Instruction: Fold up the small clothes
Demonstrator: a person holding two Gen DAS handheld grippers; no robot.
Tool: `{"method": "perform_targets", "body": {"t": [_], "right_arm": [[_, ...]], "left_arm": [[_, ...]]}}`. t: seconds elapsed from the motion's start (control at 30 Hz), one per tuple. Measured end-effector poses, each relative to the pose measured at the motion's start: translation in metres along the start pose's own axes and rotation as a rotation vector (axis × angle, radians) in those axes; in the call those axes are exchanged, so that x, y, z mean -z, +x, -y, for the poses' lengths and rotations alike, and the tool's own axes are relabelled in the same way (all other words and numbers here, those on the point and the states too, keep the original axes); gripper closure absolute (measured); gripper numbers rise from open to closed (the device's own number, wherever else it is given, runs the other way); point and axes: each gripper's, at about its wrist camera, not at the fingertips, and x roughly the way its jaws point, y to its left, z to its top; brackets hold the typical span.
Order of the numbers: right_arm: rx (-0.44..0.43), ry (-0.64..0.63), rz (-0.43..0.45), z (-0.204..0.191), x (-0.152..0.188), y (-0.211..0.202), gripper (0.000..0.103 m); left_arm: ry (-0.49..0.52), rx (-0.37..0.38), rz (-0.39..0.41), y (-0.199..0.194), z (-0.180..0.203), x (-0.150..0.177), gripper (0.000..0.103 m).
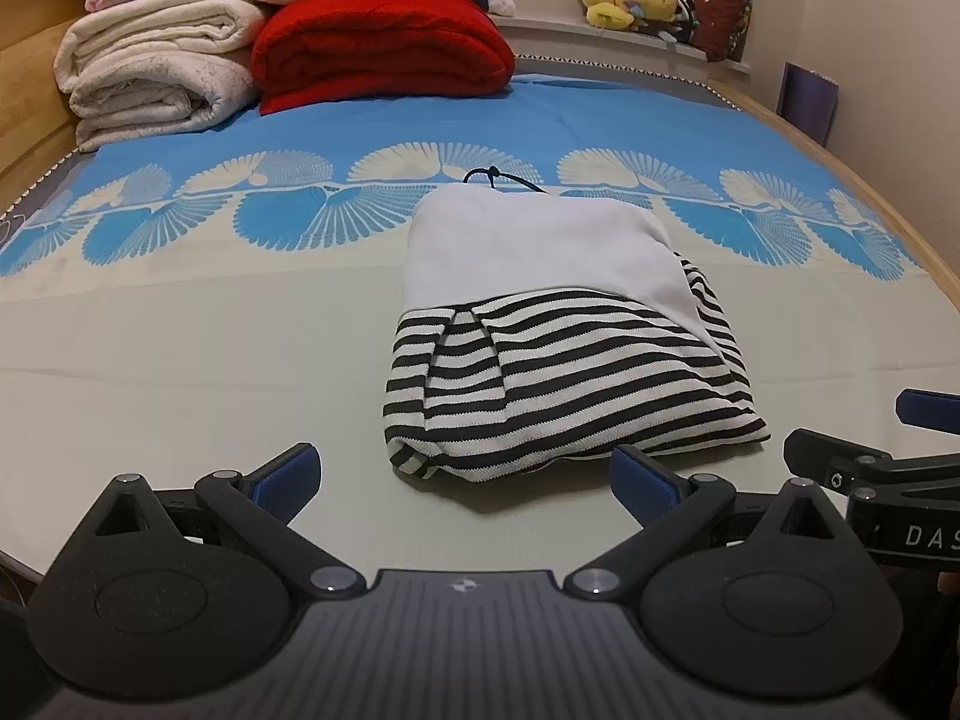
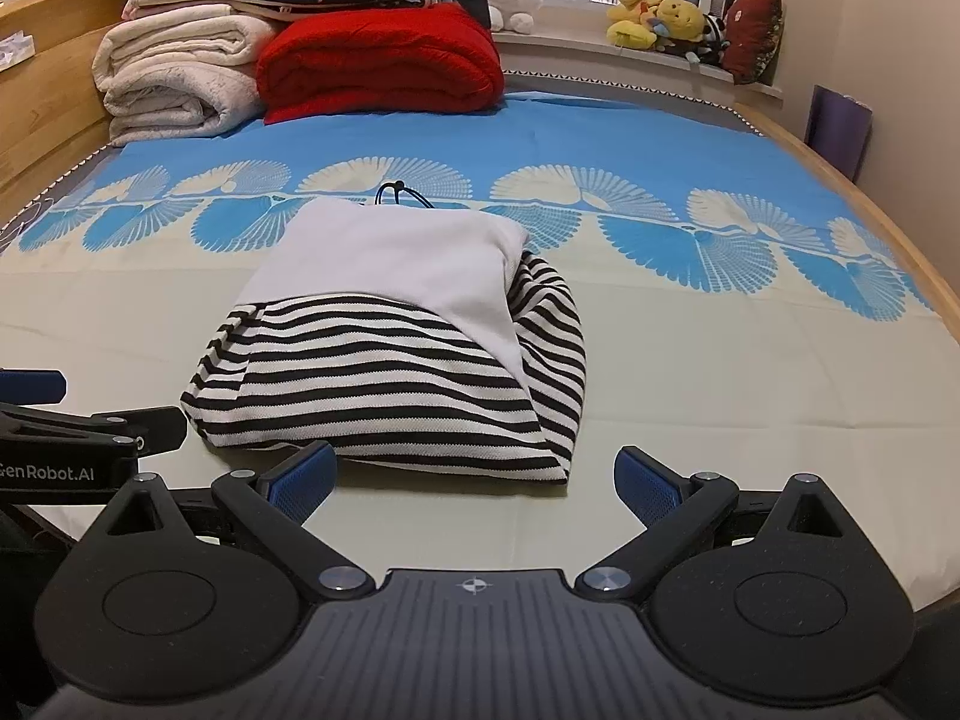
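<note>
A folded small garment [image 1: 558, 354], white on top and black-and-white striped below, lies on the bed sheet [image 1: 180, 360]. A dark drawstring [image 1: 498, 177] shows at its far edge. My left gripper [image 1: 465, 480] is open and empty, just in front of the garment's near edge. In the right wrist view the same garment [image 2: 390, 354] lies ahead and slightly left. My right gripper [image 2: 474, 480] is open and empty, close to the garment's near edge. The right gripper also shows at the right edge of the left wrist view [image 1: 870, 438].
Folded white blankets [image 1: 156, 72] and a red blanket [image 1: 384, 48] are stacked at the bed's far left. Plush toys [image 1: 636, 0] sit on the window sill. A wooden bed frame [image 1: 870, 192] runs along the right side, a wooden headboard [image 1: 24, 60] on the left.
</note>
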Motion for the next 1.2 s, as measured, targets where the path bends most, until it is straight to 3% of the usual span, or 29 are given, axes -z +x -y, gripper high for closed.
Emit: {"method": "perform_targets", "body": {"t": [1.2], "right_arm": [[-0.007,-0.004,-0.004,-0.0014,0.0002,0.0011,0.004]], "left_arm": [[0.005,0.019,-0.006,0.0024,-0.0020,0.0014,0.001]]}}
